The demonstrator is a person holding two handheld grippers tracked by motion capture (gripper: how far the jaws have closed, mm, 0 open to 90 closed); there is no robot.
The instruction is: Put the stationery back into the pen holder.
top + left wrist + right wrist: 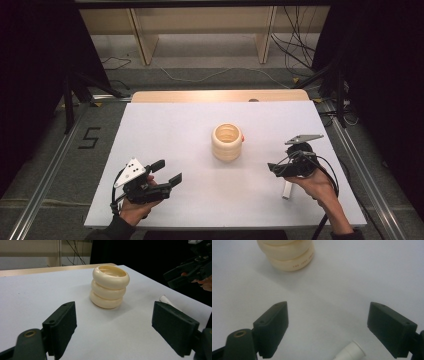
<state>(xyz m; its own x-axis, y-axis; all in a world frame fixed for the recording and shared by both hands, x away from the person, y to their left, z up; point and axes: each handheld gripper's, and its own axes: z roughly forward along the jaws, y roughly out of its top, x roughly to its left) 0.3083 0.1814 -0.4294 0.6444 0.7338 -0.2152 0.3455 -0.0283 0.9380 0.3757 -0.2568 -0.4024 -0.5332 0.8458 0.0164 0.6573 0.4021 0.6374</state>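
We read one clear sign: a black "5" (88,138) marked on the grey floor (55,165) left of the table, in the high view. On the lowest ring of the cream ring stack (287,252), the right gripper view shows a short line of small reddish print (300,264); we make out separate groups of characters, but they are too blurred to read. No other text, brand or number is legible to us.
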